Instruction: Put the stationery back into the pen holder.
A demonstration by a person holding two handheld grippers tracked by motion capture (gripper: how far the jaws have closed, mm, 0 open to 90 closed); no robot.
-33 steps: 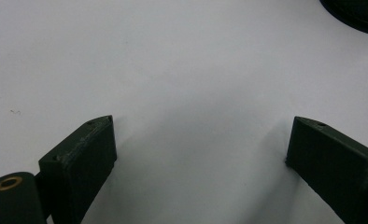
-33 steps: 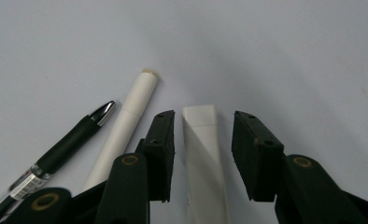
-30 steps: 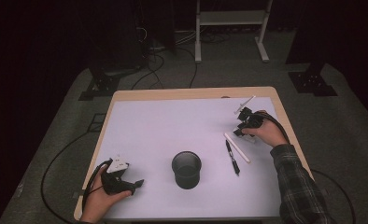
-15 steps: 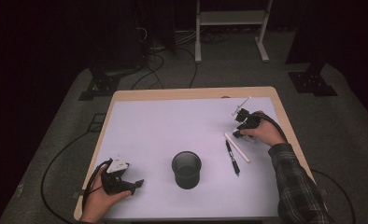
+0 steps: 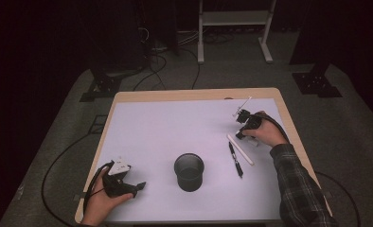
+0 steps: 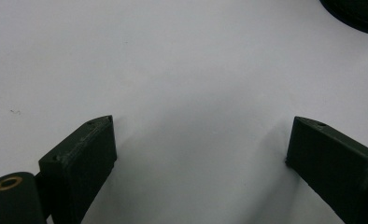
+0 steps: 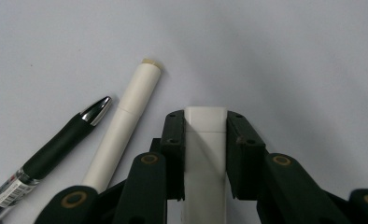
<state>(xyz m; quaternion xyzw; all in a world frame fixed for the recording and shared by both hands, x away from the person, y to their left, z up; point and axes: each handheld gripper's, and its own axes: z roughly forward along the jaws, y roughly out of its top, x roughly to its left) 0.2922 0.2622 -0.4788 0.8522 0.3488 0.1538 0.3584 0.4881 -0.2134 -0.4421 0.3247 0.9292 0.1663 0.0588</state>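
**Right gripper clamps a white marker near the table's right edge**

At the near-left corner of the table [image 5: 142, 123], the left gripper [image 6: 201, 154] rests with jaws wide and bare. Mid-table, toward the near edge, the cup [image 5: 189, 171] stands upright. Beyond it, by the right edge, a pen [image 7: 56, 149] and a white stick [image 7: 123, 126] lie side by side. There the right gripper [image 7: 205, 123], jaws just closing, pinches a marker [image 7: 205, 154]. The pickup looks under way; next, seemingly, a clean lift toward the cup.
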